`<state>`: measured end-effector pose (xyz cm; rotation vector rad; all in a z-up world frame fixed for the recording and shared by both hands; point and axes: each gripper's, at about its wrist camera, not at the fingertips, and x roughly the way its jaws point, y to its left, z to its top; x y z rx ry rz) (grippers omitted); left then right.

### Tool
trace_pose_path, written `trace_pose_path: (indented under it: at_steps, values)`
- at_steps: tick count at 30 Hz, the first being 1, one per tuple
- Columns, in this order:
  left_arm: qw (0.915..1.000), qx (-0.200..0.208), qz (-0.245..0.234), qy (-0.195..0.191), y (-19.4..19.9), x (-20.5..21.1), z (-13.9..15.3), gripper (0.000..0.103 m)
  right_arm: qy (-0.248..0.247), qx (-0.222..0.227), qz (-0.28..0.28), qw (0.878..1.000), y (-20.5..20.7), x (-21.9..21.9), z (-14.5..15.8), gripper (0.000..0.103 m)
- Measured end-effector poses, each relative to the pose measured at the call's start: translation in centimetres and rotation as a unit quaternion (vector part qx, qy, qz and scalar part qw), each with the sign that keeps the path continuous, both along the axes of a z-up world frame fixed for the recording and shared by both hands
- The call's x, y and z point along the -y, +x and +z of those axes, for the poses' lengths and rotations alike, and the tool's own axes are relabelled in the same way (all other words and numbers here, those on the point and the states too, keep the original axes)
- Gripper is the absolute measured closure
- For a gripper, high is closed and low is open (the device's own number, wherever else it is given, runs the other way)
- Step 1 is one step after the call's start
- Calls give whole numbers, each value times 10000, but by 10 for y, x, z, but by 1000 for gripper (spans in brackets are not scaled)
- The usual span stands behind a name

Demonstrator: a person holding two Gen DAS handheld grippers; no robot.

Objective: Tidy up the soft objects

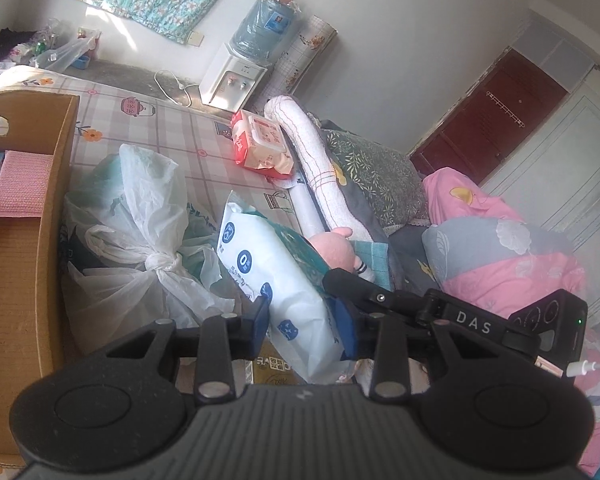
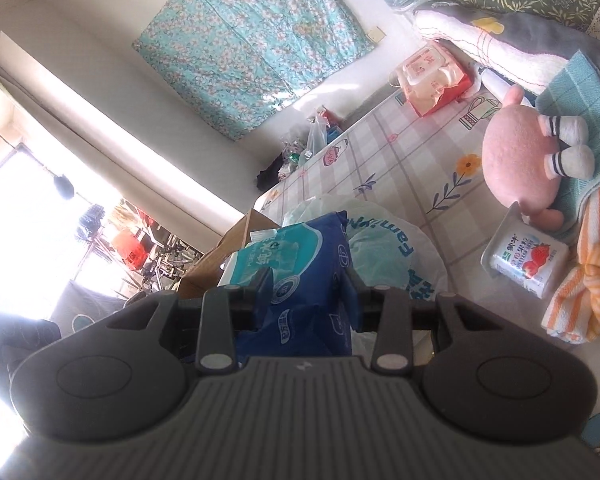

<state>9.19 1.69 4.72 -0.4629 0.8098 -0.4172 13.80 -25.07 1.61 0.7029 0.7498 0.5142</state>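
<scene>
Both grippers hold one soft pack of wipes above the bed (image 1: 172, 128). Left gripper (image 1: 306, 320): jaws narrow, pinching the pack's white end (image 1: 260, 264), which shows blue round icons, one w/ a "0". Right gripper (image 2: 306, 294): jaws narrow, clamped on the dark-blue/teal end of the same pack (image 2: 300, 264); print there partly reads "PURE", rest too small to tell.

Cardboard box (image 1: 24, 248) at left of the left wrist view: inside lie a pink knit cloth (image 1: 22, 182) and a white-blue carton, text unreadable. Tied white plastic bag (image 1: 140, 224) beside the box, contents hidden; in the right wrist view it shows mirrored lettering, approx "Fami…".

Red wipes pack w/ flip lid (image 1: 260, 144) lies farther up the bed. Yogurt cup w/ strawberry picture (image 2: 528, 256) lies on its side near the pink plush toy (image 2: 520, 160). "DAS" printed on the right gripper's body in the left wrist view.
</scene>
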Motion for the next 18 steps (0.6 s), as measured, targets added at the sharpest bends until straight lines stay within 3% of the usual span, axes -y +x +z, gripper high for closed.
trace_pose_path:
  at_steps: [10, 18]
  values:
    - [9945, 299, 997, -142, -34, -87, 26, 67, 5, 253, 999, 9947, 10, -104, 36, 66]
    - [9805, 210, 1937, -239, -50, -166, 18, 66, -187, 170, 1822, 9829, 28, -207, 39, 66]
